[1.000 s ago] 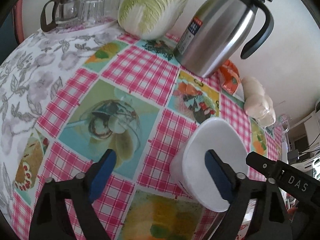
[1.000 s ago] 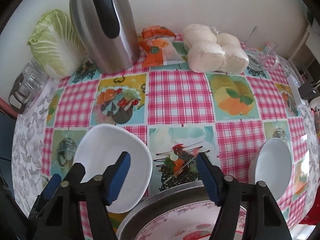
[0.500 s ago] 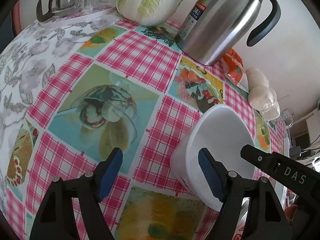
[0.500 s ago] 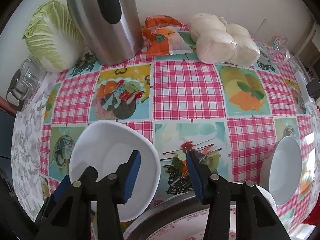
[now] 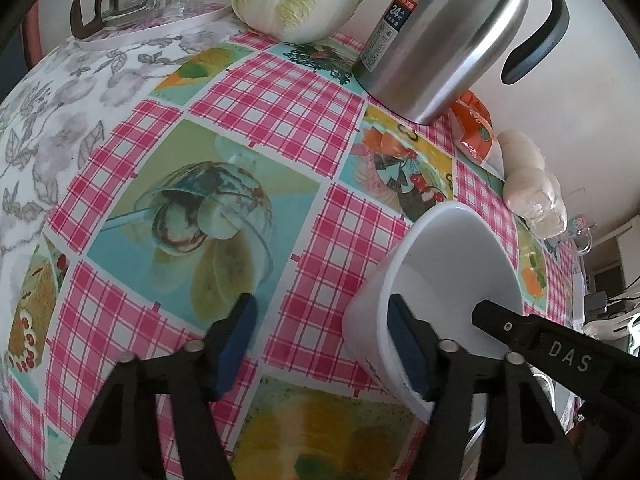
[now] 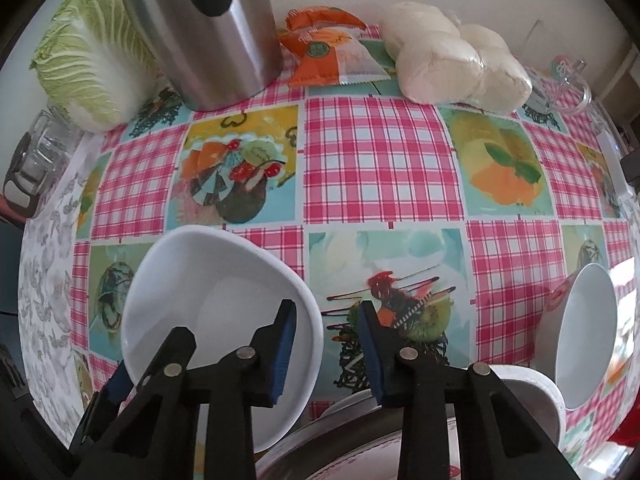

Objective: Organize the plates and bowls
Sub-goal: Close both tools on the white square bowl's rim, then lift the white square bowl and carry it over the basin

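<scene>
Both jaws straddle white bowl [image 6: 208,300] rim, closing.

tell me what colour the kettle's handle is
Black, or very dark grey, on the silver steel kettle. The handle shows best in the left wrist view.

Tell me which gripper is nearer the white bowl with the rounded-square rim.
Both straddle its rim, so near a tie. The left gripper and right gripper each have one finger inside the white bowl, at opposite edges; jaws have been closing, pads not yet pressing.
</scene>
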Tool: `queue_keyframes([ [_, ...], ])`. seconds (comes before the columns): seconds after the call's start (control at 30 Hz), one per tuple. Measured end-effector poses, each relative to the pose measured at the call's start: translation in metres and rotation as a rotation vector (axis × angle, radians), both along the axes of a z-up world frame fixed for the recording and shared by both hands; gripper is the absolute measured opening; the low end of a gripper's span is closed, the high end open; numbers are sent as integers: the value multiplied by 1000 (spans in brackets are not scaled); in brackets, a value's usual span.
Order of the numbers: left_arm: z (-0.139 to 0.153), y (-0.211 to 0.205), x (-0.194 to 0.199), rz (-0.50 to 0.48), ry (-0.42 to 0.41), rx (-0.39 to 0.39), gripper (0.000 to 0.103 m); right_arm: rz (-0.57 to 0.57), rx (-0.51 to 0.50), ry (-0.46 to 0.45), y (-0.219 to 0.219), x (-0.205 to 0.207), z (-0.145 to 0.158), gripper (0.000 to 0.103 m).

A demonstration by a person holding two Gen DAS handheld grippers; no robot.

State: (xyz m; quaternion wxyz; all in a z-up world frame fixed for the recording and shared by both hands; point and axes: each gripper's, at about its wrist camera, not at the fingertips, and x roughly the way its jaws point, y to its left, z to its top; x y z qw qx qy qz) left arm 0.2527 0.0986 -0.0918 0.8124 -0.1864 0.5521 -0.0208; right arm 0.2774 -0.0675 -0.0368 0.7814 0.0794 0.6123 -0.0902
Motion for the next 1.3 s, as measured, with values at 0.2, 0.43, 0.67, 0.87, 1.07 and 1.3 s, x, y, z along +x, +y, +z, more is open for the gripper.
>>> queue_keyframes([
  [0.2, -2, 0, 0, -7, -7, -82, 42, 11, 10, 17, 3, 1, -6, 25],
  [0.43, 3, -7, 1, -38, -14, -81, 20, 56, -1, 15, 15, 1, -4, 12],
  [0.67, 21, 1, -4, -25, -41, -72, 19, 83, -6, -19, 21, -3, 9, 11],
  [0.87, 56, 7, -16, -22, -104, -66, 19, 103, 20, -77, 25, -15, 39, 11],
  [1.07, 93, 6, -32, -22, -163, -58, 19, 118, 47, -134, 24, -36, 75, 11],
  [1.3, 123, -10, -55, -66, -197, -51, 19, 105, 64, -183, 9, -70, 108, 11],
])
